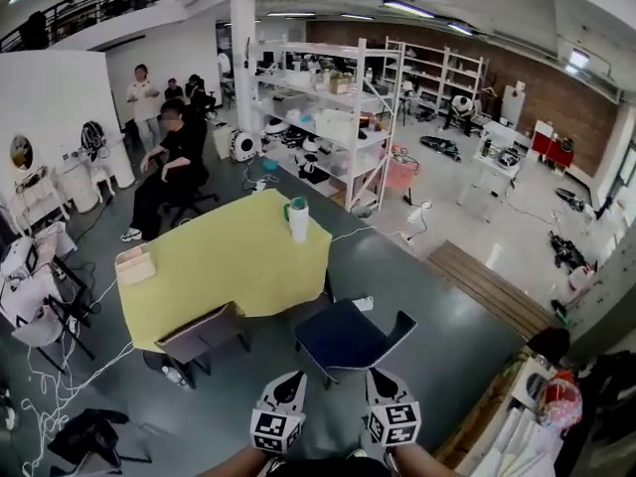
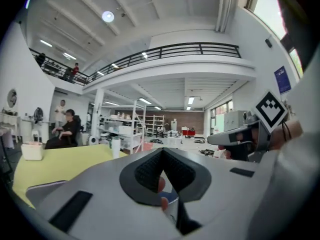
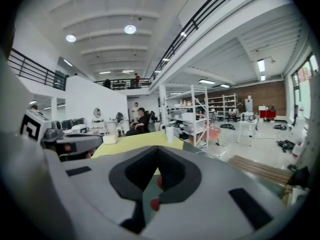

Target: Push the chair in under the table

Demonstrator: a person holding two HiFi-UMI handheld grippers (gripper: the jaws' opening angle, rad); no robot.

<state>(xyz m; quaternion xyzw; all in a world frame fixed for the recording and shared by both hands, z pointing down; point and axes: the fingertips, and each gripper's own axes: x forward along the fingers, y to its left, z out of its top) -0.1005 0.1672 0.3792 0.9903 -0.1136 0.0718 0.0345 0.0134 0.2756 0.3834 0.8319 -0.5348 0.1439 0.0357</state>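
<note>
- Left gripper (image 1: pixel 286 384) and right gripper (image 1: pixel 380 381): both sets of jaws are closed together and hold nothing.
- A blue chair (image 1: pixel 343 334) stands just ahead of the jaws, pulled out beyond the yellow tabletop (image 1: pixel 214 256) (seat not under it).
- The task looks unstarted: the chair is untouched and the whole push remains.

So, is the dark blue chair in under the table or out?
Out: the dark blue chair shows its whole seat beside the yellow table, none under it.
</note>
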